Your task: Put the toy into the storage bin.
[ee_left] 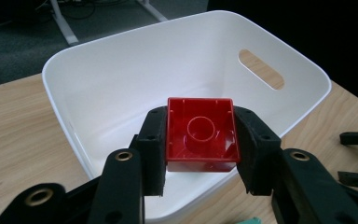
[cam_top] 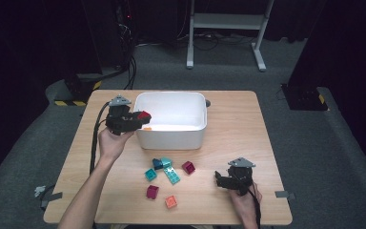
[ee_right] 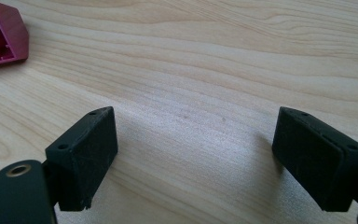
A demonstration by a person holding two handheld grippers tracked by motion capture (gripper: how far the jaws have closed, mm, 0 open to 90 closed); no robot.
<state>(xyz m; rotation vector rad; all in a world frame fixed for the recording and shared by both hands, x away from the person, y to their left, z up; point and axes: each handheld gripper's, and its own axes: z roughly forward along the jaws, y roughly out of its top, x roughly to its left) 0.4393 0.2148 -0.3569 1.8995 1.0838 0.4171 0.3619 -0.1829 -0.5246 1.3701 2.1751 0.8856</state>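
At the left of the table (cam_top: 248,124), the person's left hand (cam_top: 110,143) held the left gripper (cam_top: 140,117) raised at the near-left corner of the white tub (cam_top: 171,136), its jaws pointing across the rim. Those jaws were pinching a red block (ee_left: 200,135), one pad on each side of it; in the left gripper view the block showed its hollow underside with a round tube in the middle, and it hung over the tub's rim with the bare white floor of the tub behind it. The high view also showed a small orange thing (cam_top: 147,128) lying inside the tub just below the gripper's tip, though it was too small to tell what it was. The tub stood at the far middle of the table, an oval handle slot (ee_left: 261,69) cut in one end wall. Nearer the person, loose blocks lay together on the wood: a teal block (cam_top: 150,174), a dark blue block (cam_top: 158,163) touching a flat teal plate (cam_top: 171,174), a magenta block (cam_top: 152,192), an orange block (cam_top: 171,202) and a maroon block (cam_top: 188,167). Farther right, well apart from the tub, the right hand (cam_top: 243,202) held the right gripper (ee_right: 193,156) low over bare wood near the table's front edge, its jaws spread wide with nothing between them.
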